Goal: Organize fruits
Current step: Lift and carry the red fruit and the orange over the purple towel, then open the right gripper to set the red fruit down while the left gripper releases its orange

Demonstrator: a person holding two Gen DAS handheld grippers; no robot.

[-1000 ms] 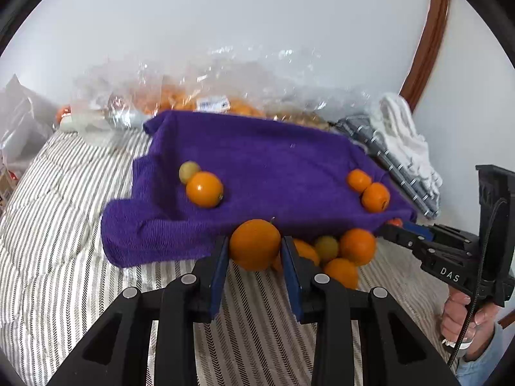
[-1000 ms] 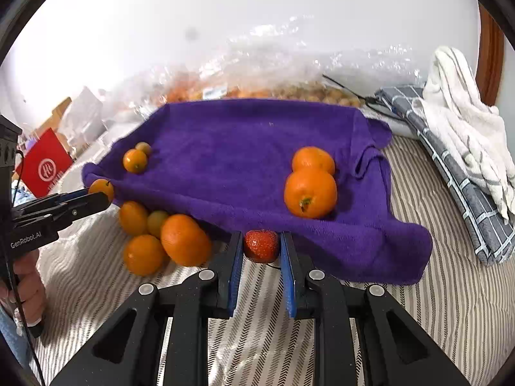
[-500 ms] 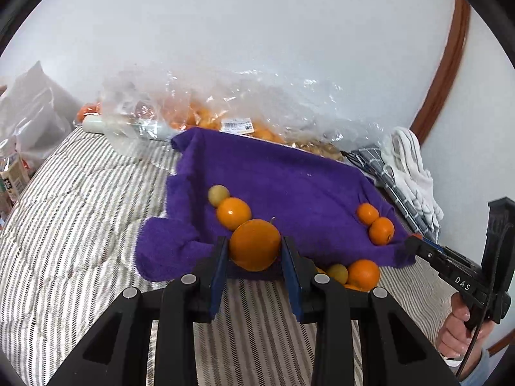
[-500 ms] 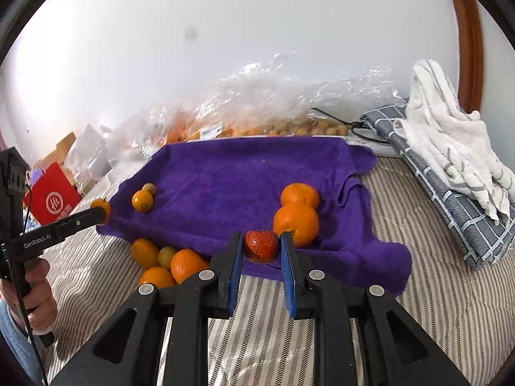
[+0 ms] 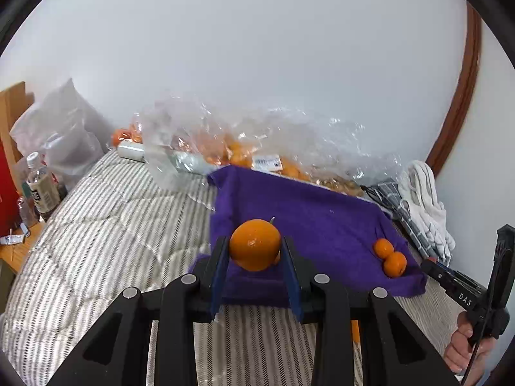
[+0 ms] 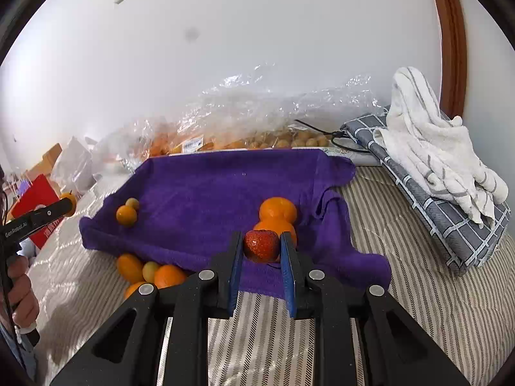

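My left gripper (image 5: pixel 255 251) is shut on a large orange (image 5: pixel 255 244), held above the near left edge of the purple towel (image 5: pixel 309 225). My right gripper (image 6: pixel 260 247) is shut on a red strawberry (image 6: pixel 260 245), held above the towel's (image 6: pixel 219 193) near edge. Two oranges (image 6: pixel 277 215) sit on the towel's right side and also show in the left wrist view (image 5: pixel 389 257). A small orange and a greenish fruit (image 6: pixel 127 212) sit on its left side. Several oranges (image 6: pixel 148 271) lie on the striped bed in front of the towel.
Clear plastic bags of fruit (image 6: pixel 257 122) lie along the wall behind the towel. A white towel on a grey checked cloth (image 6: pixel 434 160) lies at the right. Bottles and a white bag (image 5: pixel 48 167) stand at the far left beside the bed.
Both grippers have risen and pulled back while keeping their fruit. The towel and the loose fruit now sit lower and farther off in both views.
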